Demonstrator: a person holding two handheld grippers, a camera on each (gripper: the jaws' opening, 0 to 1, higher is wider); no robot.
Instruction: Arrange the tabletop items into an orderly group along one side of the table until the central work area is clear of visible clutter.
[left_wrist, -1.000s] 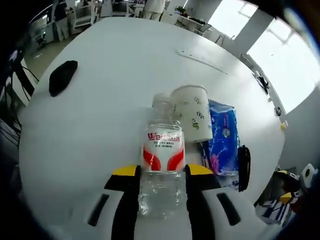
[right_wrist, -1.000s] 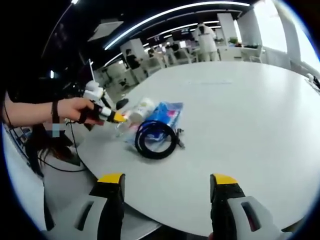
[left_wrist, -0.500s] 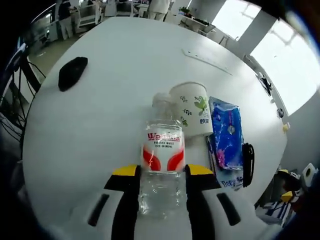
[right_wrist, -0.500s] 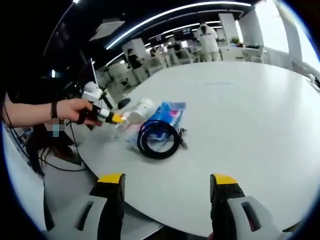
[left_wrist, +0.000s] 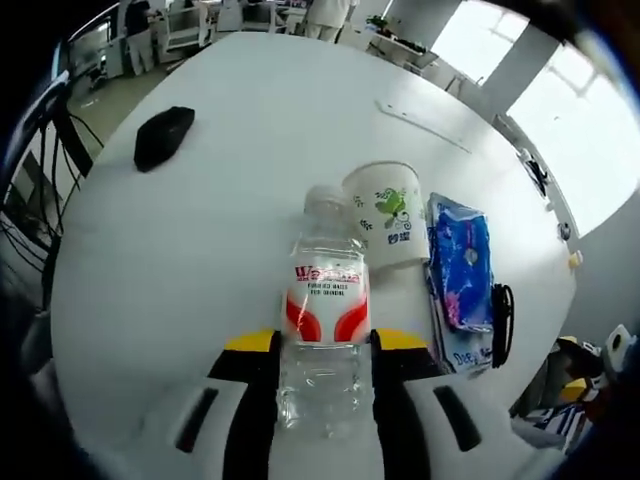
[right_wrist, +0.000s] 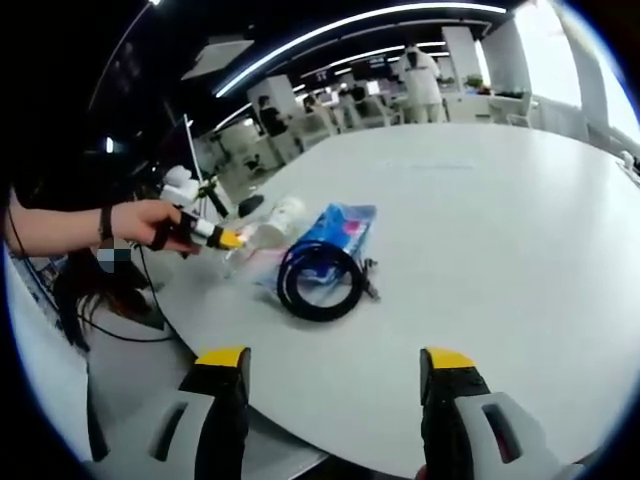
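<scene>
My left gripper (left_wrist: 322, 350) clamps the water bottle (left_wrist: 324, 330) beside the paper cup (left_wrist: 388, 214); my right gripper (right_wrist: 335, 370) gapes empty

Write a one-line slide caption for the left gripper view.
Left gripper clamps a clear water bottle beside a paper cup and blue tissue pack.
</scene>
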